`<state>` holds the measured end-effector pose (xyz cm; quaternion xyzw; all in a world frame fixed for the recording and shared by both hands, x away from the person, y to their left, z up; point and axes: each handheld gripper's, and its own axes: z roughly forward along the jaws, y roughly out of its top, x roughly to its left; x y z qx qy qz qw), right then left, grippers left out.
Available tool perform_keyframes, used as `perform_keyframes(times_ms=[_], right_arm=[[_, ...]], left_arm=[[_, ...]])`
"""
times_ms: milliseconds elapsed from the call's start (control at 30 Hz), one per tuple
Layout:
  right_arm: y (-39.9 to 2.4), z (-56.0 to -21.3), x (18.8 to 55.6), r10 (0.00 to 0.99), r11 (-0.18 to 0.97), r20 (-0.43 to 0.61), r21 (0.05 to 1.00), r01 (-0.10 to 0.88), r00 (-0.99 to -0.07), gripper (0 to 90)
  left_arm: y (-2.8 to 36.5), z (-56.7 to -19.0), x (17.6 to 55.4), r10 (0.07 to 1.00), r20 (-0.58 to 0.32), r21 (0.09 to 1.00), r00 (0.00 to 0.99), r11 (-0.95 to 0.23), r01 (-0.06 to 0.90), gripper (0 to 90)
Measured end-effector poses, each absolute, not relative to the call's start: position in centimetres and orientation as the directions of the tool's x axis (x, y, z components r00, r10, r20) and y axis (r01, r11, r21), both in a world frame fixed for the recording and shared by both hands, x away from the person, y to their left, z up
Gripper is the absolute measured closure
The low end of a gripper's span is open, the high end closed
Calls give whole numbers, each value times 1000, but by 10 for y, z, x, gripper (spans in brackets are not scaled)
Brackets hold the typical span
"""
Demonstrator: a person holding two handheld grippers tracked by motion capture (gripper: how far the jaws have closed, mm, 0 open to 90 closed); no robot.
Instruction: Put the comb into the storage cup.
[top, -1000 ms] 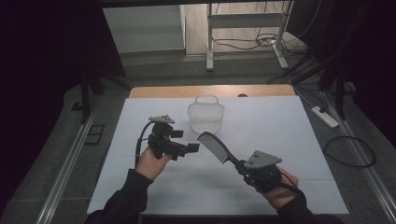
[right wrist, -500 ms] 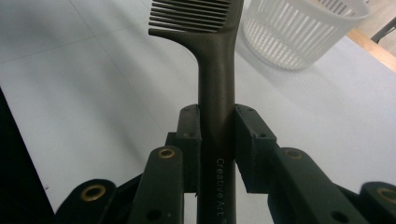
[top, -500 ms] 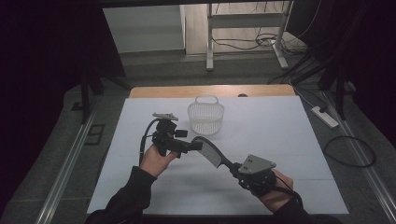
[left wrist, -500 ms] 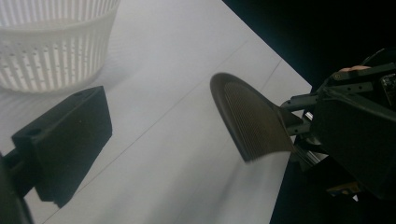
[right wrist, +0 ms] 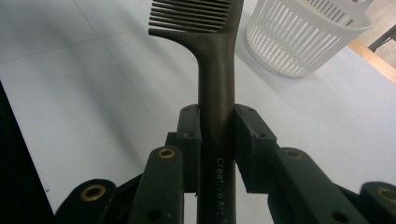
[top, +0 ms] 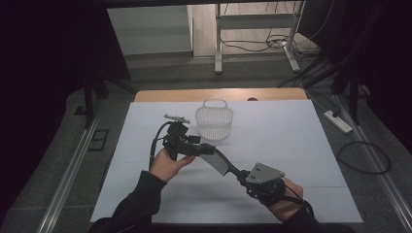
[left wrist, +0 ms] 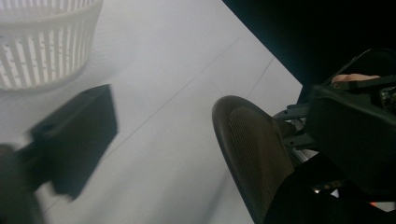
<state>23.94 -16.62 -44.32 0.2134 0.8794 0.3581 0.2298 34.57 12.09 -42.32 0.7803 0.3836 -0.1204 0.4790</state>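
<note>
A dark wide-tooth comb (top: 219, 163) hangs above the white table, its handle (right wrist: 215, 93) clamped between the pads of my right gripper (top: 242, 175), which is shut on it. Seen from that gripper (right wrist: 217, 122), the teeth point away toward the basket. My left gripper (top: 203, 149) reaches in from the left to the comb's head (left wrist: 252, 154). Its jaws have just been closing a little, with the head between them. One blurred finger (left wrist: 77, 135) still stands apart from the head, so the left gripper is open.
A white slatted basket (top: 214, 124) with a handle stands upright at the back middle of the table, just beyond the left gripper. The white table cover (top: 301, 145) stretches right and forward. A power strip (top: 339, 121) lies off the table's right edge.
The right gripper has carried the comb left, so its head now sits at the left gripper's jaws. The left gripper has shifted slightly right toward it.
</note>
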Motion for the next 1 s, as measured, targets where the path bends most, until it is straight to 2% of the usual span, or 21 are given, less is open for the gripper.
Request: perform_keyframes(times_ms=[33, 233, 433, 733, 900, 1000], right_arm=[[-166, -443, 239, 539, 653, -256, 729, 206, -802, 727], [-166, -443, 239, 536, 657, -268, 728, 197, -801, 727], [-166, -443, 238, 530, 658, -273, 730, 186, -803, 727], [-164, -447, 239, 513, 678, -291, 715, 172, -808, 721], [-164, -449, 241, 511, 679, -289, 714, 173, -809, 711], [-165, -449, 242, 516, 668, -276, 722, 180, -811, 656]], left_arm=[[122, -424, 346, 461, -584, 643, 668, -240, 728, 246], [126, -425, 348, 418, -649, 612, 635, -209, 763, 567], [127, -429, 350, 372, -700, 584, 609, -192, 789, 740], [132, -438, 352, 276, -787, 533, 552, -146, 833, 821], [131, -436, 349, 261, -794, 536, 549, -128, 835, 840], [131, -434, 348, 272, -785, 547, 556, -118, 829, 840]])
